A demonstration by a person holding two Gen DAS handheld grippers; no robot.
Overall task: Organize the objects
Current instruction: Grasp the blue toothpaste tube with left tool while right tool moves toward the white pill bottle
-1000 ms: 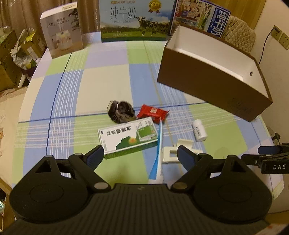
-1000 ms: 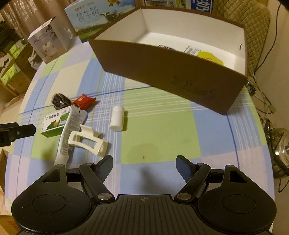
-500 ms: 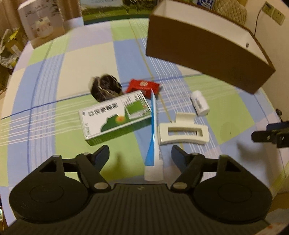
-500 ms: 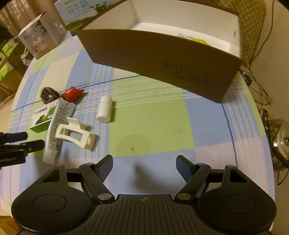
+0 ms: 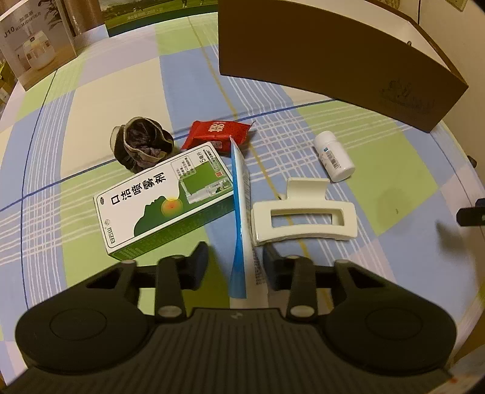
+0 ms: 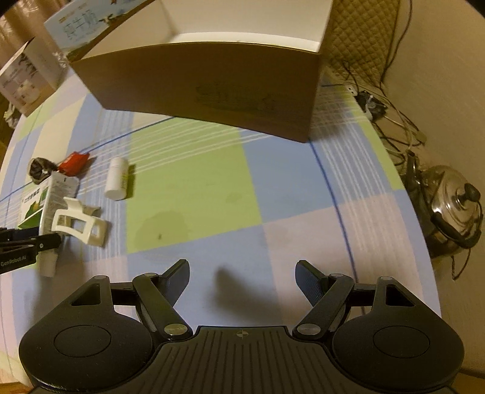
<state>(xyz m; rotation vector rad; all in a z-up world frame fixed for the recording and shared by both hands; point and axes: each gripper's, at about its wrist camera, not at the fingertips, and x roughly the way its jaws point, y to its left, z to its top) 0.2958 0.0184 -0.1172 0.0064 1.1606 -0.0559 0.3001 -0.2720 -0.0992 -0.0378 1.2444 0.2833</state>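
My left gripper [image 5: 235, 260] is open, low over the checked tablecloth, its fingers on either side of a blue and white tube [image 5: 241, 212]. Left of the tube lies a green and white spray box [image 5: 163, 200]. Right of it lies a cream hair claw [image 5: 303, 216]. Behind are a dark scrunchie [image 5: 141, 144], a red packet [image 5: 218, 133] and a white pill bottle [image 5: 333, 156]. The brown cardboard box [image 5: 327, 57] stands at the back right. My right gripper [image 6: 242, 280] is open and empty over bare cloth in front of the box [image 6: 212, 88].
A white carton [image 5: 33, 39] and a milk carton [image 5: 157, 15] stand at the table's far edge. In the right wrist view, a steel pot [image 6: 451, 200] and cables lie on the floor beyond the table's right edge. The left gripper's tip [image 6: 33, 242] shows at far left.
My left gripper has dropped and moved forward so its fingers now straddle the tube, and its jaws have narrowed. My right gripper has moved forward and right, toward the box.
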